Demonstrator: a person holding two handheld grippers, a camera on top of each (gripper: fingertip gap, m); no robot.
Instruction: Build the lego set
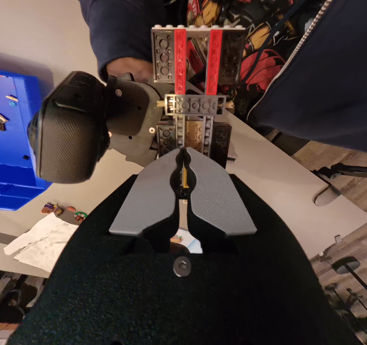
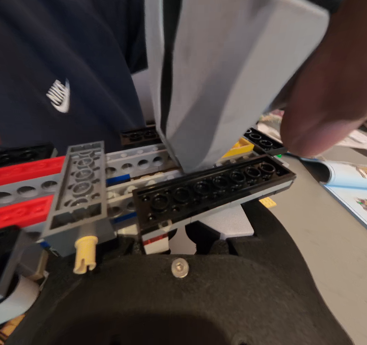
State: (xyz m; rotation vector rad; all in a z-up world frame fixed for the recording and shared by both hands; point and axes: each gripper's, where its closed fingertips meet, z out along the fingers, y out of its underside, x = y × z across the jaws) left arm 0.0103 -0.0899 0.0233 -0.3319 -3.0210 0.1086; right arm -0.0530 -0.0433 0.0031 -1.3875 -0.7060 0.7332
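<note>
A brick model (image 1: 195, 104) of grey beams, red plates and black plates is held in the air with its underside showing. My left gripper (image 1: 183, 151) is shut, and its tips touch the model's middle by the tan plate (image 1: 195, 136). I see nothing between the tips. A yellow part of the model shows through the gap behind them. In the right wrist view the left fingers (image 2: 208, 96) come down onto the model (image 2: 83, 176) beside a long black plate (image 2: 214, 192). My right gripper (image 2: 198, 226) is shut on the model's side. Its fingers are mostly hidden under it; its black body (image 1: 79, 126) shows on the left.
A blue bin (image 1: 15, 136) stands on the pale table (image 1: 278, 176) at the left. Paper sheets (image 1: 45, 242) and small brick figures (image 1: 59, 211) lie near the front edge. An open booklet (image 2: 347, 192) lies to the right. A person in a dark jacket (image 1: 123, 27) is close behind the model. The grippers' ends are close to 8 cm from one another.
</note>
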